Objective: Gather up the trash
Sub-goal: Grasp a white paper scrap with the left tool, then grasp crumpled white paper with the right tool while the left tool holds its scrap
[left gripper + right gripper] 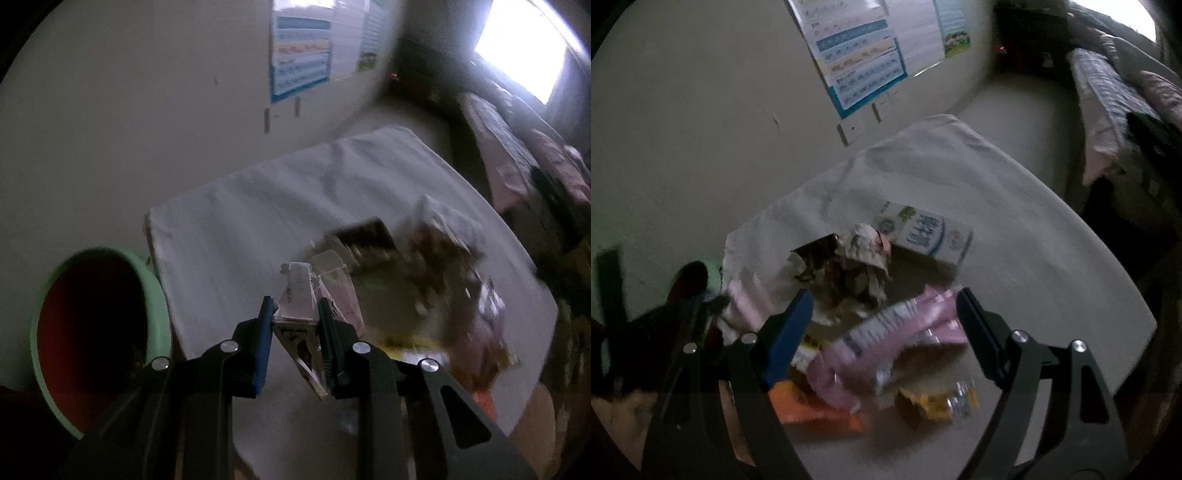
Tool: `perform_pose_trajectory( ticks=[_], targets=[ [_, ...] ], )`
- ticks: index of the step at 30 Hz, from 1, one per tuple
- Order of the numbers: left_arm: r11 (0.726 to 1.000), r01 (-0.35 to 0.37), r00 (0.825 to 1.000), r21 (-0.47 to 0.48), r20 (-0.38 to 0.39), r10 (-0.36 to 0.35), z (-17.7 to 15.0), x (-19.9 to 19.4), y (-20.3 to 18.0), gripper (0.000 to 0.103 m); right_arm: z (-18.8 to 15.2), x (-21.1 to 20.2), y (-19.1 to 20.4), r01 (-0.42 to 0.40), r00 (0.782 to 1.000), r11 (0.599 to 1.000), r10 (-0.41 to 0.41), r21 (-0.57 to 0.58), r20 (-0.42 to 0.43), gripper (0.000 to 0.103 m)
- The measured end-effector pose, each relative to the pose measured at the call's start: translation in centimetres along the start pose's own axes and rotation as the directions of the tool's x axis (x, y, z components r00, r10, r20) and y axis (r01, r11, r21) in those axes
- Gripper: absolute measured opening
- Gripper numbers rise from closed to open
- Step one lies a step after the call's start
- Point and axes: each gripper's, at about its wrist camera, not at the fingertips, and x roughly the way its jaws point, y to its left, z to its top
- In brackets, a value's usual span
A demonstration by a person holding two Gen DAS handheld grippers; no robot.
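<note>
In the left wrist view, a mint-green bin point(92, 332) with a dark red inside filled the lower left of the frame, standing beside the edge of a table under a white cloth point(258, 206). At the lower centre, the left gripper point(293, 314) had its jaws closed narrowly on a small folded carton point(299, 295), pale with a printed flap, pinched between the blue finger and the black finger. Just right of it, a blurred heap of trash point(436, 266) lay on the cloth: dark wrappers and crumpled paper, too smeared to tell apart. A blue chart point(301, 48) hung on the wall at the upper centre, and a bright window point(524, 48) glowed at the upper right.

In the right wrist view, the same green bin point(713, 266) showed only as a sliver at the left edge, behind the dark shape of the left gripper. The right gripper point(884, 299) stood wide apart at the lower centre, holding nothing, its fingers either side of a pink wrapper point(886, 339). Above that lay crumpled printed paper point(857, 258) and, further right, a flat white milk carton point(927, 232). An orange packet point(812, 406) and a yellow wrapper point(938, 402) lay lower in the frame.
</note>
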Motion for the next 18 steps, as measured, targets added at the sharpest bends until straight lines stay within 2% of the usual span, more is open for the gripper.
perform_pose_trajectory(
  ticks=[5, 10, 15, 18],
  targets=[
    [0.999, -0.003, 1.0, 0.049, 0.003, 0.003, -1.1, -0.5, -0.3, 0.022, 1.6, 3.9, 1.2, 0.005, 0.997, 0.999, -0.007, -0.033, -0.075, 0.078],
    [1.0, 0.03, 0.999, -0.007, -0.017, -0.03, -0.7, 0.7, 0.8, 0.024, 2.4, 6.9, 2.0, 0.021, 0.993, 0.998, -0.027, -0.055, -0.115, 0.078],
    [0.998, 0.04, 0.999, -0.042, -0.03, -0.041, -0.7, 1.5, 0.9, 0.04, 3.2, 8.7, 2.4, 0.017, 0.99, 0.999, -0.023, -0.046, -0.138, 0.077],
    [0.998, 0.048, 0.998, -0.048, -0.033, -0.05, -0.8, 1.8, 0.9, 0.049, 3.2, 9.6, 2.5, 0.006, 0.987, 0.998, -0.016, -0.058, -0.16, 0.058]
  ],
)
